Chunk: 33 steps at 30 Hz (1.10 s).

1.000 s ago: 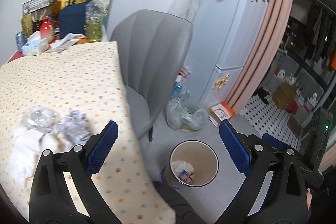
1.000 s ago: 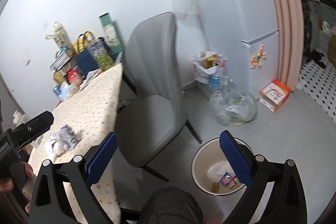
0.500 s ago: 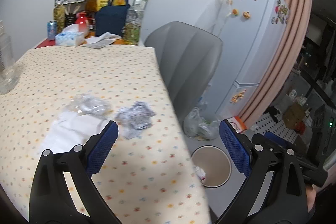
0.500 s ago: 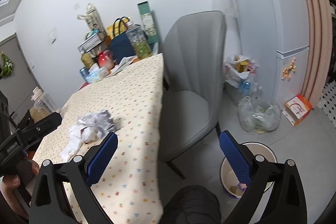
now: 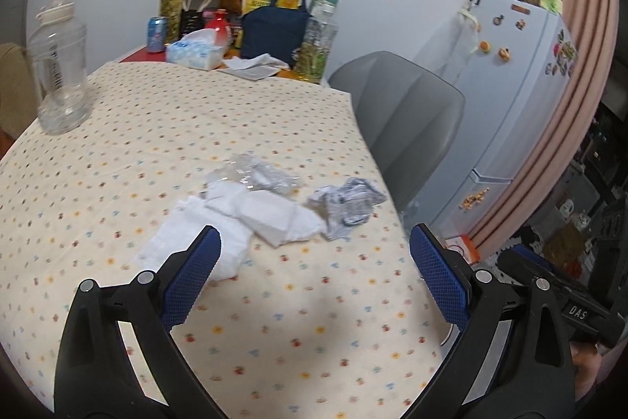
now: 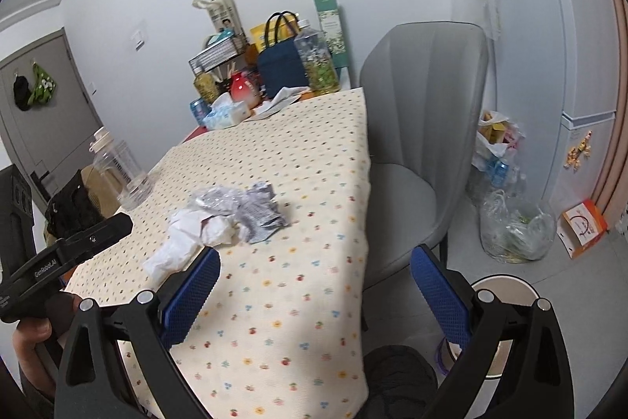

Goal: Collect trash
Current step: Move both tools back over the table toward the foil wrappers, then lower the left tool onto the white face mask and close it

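I am holding my left gripper (image 5: 314, 258) wide open and empty over the desk (image 5: 117, 144), just short of the trash: tissue (image 5: 235, 222), clear wrap (image 5: 259, 175) and crumpled wrapper (image 5: 347, 201) lying bunched together. My right gripper (image 6: 314, 279) is hanging open too, empty, with the bin (image 6: 506, 285) below right.

One tissue (image 5: 235, 222), two wrappers (image 5: 347, 203), one bottle (image 5: 59, 65), one chair (image 5: 404, 128), one bin (image 6: 506, 301).
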{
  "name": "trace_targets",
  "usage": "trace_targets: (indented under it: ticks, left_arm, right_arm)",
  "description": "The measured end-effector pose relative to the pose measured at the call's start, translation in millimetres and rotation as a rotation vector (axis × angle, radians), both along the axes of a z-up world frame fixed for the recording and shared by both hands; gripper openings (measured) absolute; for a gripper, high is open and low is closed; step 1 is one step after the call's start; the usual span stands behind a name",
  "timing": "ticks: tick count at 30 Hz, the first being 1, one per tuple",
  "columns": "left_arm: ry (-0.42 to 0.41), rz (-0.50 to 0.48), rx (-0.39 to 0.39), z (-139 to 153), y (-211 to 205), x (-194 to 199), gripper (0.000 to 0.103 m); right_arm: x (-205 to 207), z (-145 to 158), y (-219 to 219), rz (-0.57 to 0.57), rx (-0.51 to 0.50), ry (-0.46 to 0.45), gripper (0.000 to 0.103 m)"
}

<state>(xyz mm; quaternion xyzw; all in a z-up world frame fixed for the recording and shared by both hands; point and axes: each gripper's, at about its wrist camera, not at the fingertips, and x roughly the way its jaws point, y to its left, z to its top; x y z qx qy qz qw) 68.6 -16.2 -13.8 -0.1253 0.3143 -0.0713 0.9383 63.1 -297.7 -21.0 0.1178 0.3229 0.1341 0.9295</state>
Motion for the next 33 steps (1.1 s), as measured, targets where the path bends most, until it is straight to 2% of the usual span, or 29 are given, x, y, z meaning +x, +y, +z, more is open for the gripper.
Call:
trace_targets:
  ticks: [9, 19, 22, 26, 29, 33]
  left_arm:
    - [0.039, 0.112, -0.03, -19.4, 57.7, -3.6, 0.096]
    - [0.103, 0.173, -0.024, -48.5, 90.5, 2.5, 0.096]
    - [0.12, 0.18, -0.03, -55.3, 96.0, 4.4, 0.095]
    - [0.147, 0.163, -0.034, -63.8, 94.9, 9.5, 0.08]
    - [0.178, 0.155, -0.037, -72.5, 94.1, 16.0, 0.069]
    - [0.241, 0.147, -0.02, -86.4, 91.1, 25.0, 0.057]
  right_arm:
    - [7.7, -1.6, 34.5, 0.072, -0.017, 0.003, 0.095]
    - [24.9, -6.4, 71.5, 0.171, -0.03, 0.003, 0.095]
    - [31.0, -9.8, 83.2, 0.202, -0.032, 0.01, 0.09]
    - [42.5, -18.2, 94.2, 0.23, -0.022, 0.046, 0.075]
    - [48.7, -24.3, 99.9, 0.248, -0.014, 0.068, 0.068]
    - [53.2, -31.1, 107.3, 0.265, -0.019, 0.084, 0.067]
